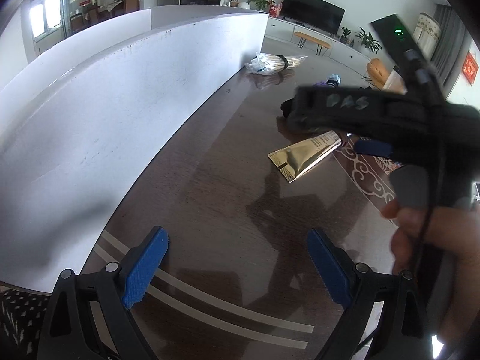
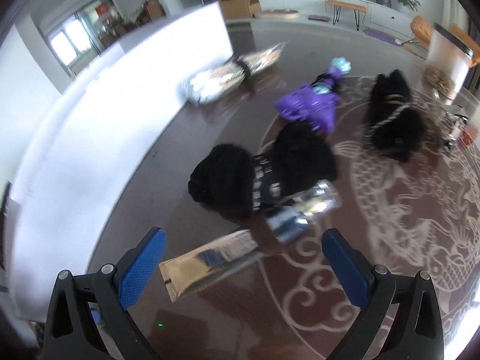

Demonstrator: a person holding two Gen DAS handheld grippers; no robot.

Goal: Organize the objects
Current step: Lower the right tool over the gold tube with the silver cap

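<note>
progress: early, nothing visibly sorted | left hand-held gripper (image 1: 237, 265): released, empty, lower frame | right hand-held gripper (image 2: 244, 265): released, over gold tube (image 2: 207, 262), lower centre | left: black fuzzy items (image 2: 261, 177), purple bundle (image 2: 309, 106), wrapped bundle (image 2: 228, 75) scattered on bench (image 2: 210, 324)

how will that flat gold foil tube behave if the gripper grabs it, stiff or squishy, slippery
The flat gold foil tube probably dents rather than staying stiff: its body looks flattened toward the crimped end. Its glossy skin mirrors the room, so it may slide on the polished dark wooden table when nudged. Lying flat, it seems unlikely to roll.
</note>
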